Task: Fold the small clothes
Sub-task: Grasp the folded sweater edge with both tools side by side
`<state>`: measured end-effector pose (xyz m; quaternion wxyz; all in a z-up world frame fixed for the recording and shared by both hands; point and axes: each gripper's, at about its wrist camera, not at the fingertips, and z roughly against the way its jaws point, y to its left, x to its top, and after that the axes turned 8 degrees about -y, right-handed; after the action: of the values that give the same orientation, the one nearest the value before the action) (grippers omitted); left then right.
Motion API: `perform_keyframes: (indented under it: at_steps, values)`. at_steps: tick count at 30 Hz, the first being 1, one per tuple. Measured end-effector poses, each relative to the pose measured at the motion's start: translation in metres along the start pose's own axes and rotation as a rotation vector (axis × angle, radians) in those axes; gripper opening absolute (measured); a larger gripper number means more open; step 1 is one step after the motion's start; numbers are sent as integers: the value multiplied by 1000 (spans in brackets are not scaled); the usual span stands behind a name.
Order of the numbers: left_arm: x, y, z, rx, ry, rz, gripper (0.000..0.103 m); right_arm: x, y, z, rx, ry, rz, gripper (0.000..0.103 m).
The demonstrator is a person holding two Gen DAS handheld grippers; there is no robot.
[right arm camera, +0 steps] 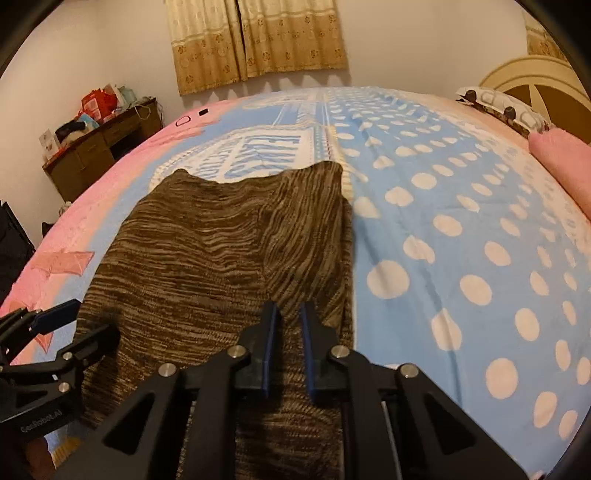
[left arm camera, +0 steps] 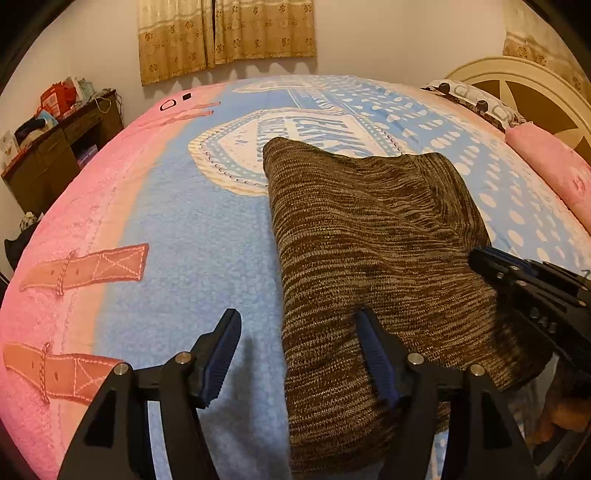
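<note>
A brown striped knit garment [left arm camera: 373,236] lies flat on the blue and pink bedspread [left arm camera: 192,236], its near end toward me. My left gripper [left arm camera: 299,354] is open over the garment's near left edge, its right finger [left arm camera: 373,354] on the fabric. The right gripper [left arm camera: 517,277] enters at the right over the garment's right side. In the right wrist view the garment [right arm camera: 221,251] fills the middle, my right gripper [right arm camera: 288,347] hovers over its near right part with the jaws slightly apart, and the left gripper [right arm camera: 55,332] shows at the left edge.
Pink pillows [left arm camera: 554,173] and a cream headboard [left arm camera: 524,85] lie at the right. A dark wooden desk [left arm camera: 55,147] with clutter stands at the left beyond the bed. Curtains [left arm camera: 225,33] hang on the far wall.
</note>
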<state>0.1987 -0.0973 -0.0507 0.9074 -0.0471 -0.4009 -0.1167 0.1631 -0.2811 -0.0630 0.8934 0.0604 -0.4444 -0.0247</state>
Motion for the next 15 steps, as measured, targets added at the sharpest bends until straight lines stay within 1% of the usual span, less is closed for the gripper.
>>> perform_keyframes:
  at_steps: [4,5,6,8,10,12,14,15]
  values:
    - [10,6,7,-15,-8,21,66,3,-5,18,3,2,-31,15]
    - [15,6,8,-20,-18,21,66,5,-7,25,-9,-21,-38,17]
    - [22,7,9,-24,-32,16,66,10,-8,29,-16,-45,-39,22]
    - [34,6,7,-9,-52,13,66,21,-10,38,-19,-101,-47,24]
    - [47,6,-2,-4,-55,29,66,36,-9,40,-7,-124,-42,24]
    - [59,8,-22,0,-20,68,66,50,-5,31,-10,-128,-21,24]
    - [63,8,-40,11,21,93,66,60,-2,13,-17,-108,-15,24]
    - [65,7,-52,27,44,95,66,64,0,-1,-10,-83,-17,24]
